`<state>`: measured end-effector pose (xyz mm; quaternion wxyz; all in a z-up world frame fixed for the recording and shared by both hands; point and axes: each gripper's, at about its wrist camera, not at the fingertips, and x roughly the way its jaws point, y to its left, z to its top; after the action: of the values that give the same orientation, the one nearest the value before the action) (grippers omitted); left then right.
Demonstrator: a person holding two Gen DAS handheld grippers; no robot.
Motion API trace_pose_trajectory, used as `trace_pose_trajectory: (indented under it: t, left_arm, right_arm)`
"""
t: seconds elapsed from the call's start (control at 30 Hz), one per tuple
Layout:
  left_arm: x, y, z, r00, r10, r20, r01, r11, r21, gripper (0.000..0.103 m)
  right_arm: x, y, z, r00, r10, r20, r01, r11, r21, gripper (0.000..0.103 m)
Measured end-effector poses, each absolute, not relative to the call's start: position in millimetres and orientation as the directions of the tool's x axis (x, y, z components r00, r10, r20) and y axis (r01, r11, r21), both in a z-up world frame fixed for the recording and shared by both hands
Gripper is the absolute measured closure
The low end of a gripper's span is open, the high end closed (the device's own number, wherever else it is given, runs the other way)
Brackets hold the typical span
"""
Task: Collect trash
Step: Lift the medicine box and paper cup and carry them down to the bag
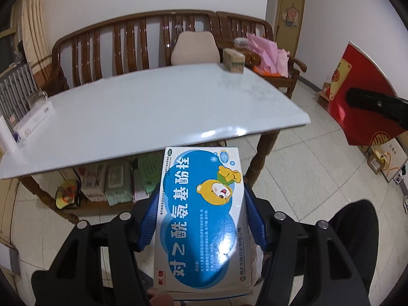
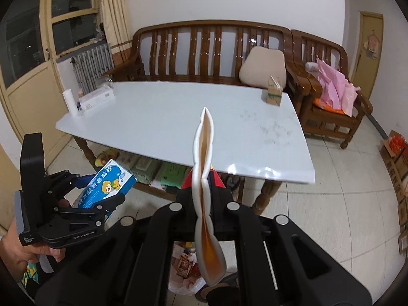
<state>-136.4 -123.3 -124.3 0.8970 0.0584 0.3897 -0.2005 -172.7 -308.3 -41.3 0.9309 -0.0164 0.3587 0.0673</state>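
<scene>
My left gripper (image 1: 200, 204) is shut on a blue and white medicine box (image 1: 201, 216) with a cartoon bear, held in front of the white table's near edge (image 1: 153, 117). The box also shows in the right wrist view (image 2: 107, 187), low at the left. My right gripper (image 2: 204, 191) is shut on a flattened red and white carton (image 2: 204, 178), seen edge-on; it shows as a red sheet (image 1: 357, 97) at the right of the left wrist view. A small carton (image 2: 274, 94) stands at the table's far right corner.
A white plastic bag with wrappers (image 2: 186, 267) lies on the floor below my right gripper. A wooden bench (image 2: 209, 51) with a cushion stands behind the table. Boxes (image 2: 94, 98) sit at the table's left end. Packs lie on the shelf under it (image 1: 114, 183).
</scene>
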Motion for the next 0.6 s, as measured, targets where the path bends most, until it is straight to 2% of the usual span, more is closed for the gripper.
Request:
trace_pose_trajectory:
  t: [0.33,0.6]
  left_arm:
    - [-146,-120,-165,0.569,-0.286,-0.771,0.386,0.921,-0.057,0.044]
    - [-148,-133,-225,0.451,-0.268,-0.851,0.397,0.915,-0.077,0.044]
  right_arm:
    - [-199,-293,-93,0.684,0.112,-0.721,-0.089,0.994,0.07,0.098]
    - [-208,-285,-149,0.615,0.1,-0.783,-0.032,0.994,0.101,0.098]
